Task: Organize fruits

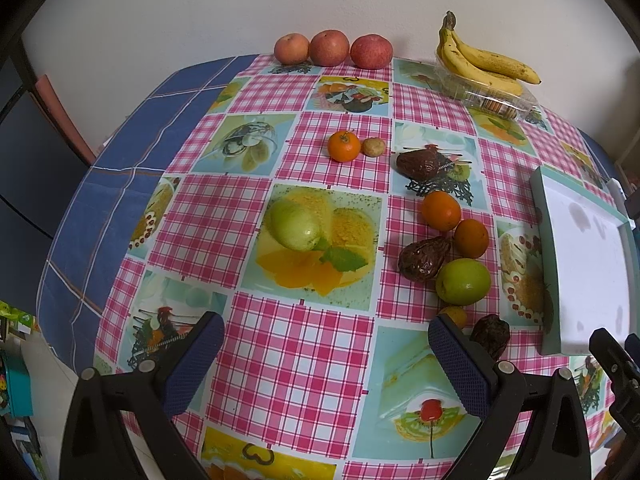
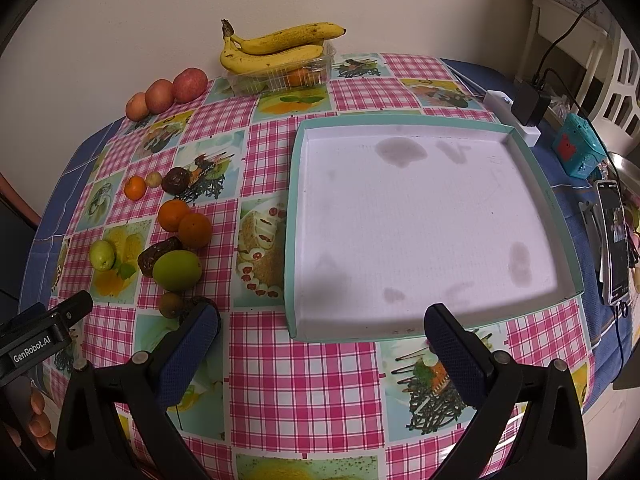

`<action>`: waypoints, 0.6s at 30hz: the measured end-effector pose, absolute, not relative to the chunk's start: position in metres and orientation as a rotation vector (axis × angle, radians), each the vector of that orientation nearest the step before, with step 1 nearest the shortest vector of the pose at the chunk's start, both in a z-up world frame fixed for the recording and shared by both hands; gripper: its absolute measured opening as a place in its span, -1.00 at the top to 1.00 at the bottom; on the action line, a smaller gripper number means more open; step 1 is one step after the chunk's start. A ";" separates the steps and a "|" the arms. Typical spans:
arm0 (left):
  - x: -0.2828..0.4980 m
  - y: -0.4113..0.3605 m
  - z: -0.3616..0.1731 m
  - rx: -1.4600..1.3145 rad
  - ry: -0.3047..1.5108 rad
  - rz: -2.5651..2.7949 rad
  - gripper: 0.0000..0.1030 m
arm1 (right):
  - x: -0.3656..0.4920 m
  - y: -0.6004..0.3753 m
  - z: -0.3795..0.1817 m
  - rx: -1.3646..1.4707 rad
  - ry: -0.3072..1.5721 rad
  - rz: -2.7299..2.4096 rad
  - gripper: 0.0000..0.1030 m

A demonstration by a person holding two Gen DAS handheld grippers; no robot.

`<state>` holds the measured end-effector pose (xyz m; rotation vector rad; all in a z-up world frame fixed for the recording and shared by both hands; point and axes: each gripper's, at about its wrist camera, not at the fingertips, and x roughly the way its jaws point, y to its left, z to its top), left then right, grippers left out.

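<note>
While nothing is yet in the shallow tray, fruit lies loose across the tablecloth. Both tools held spread wide and empty: left gripper above bare cloth near the front edge, right gripper just short of the tray's near rim.

Toward the back edge, against the wall: three red apples in a row, and a bunch of bananas resting on a clear plastic clamshell. Mid-table: a small mandarin touching a little tan fruit, with a dark wrinkled fruit near them. Between there and the tray's left side, a tight cluster: two oranges, another dark wrinkled fruit, a green apple-like fruit. A pale green fruit sits alone at centre, easily lost against the printed pattern.

Judged by look: oranges and green fruit firm, round, moderately heavy, smooth enough to roll or squirt out; best pinched across the widest middle, pads level. Dark wrinkled fruits probably soft and light; gentle squeeze only. Bananas bruise easily, awkward in shape; probably best taken near the stem end. Cluster pieces touch, so a neighbour may get nudged when reaching in.
</note>
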<state>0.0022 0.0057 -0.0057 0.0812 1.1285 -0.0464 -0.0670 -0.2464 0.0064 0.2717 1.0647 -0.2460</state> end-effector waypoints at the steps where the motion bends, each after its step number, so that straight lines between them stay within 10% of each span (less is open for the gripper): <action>1: 0.002 0.006 -0.006 0.081 1.129 -0.046 -1.00 | -0.067 -0.246 0.006 0.272 1.065 -0.246 -1.00; 18: 0.003 0.005 -0.005 0.081 1.130 -0.045 -1.00 | -0.068 -0.246 0.006 0.272 1.065 -0.245 -1.00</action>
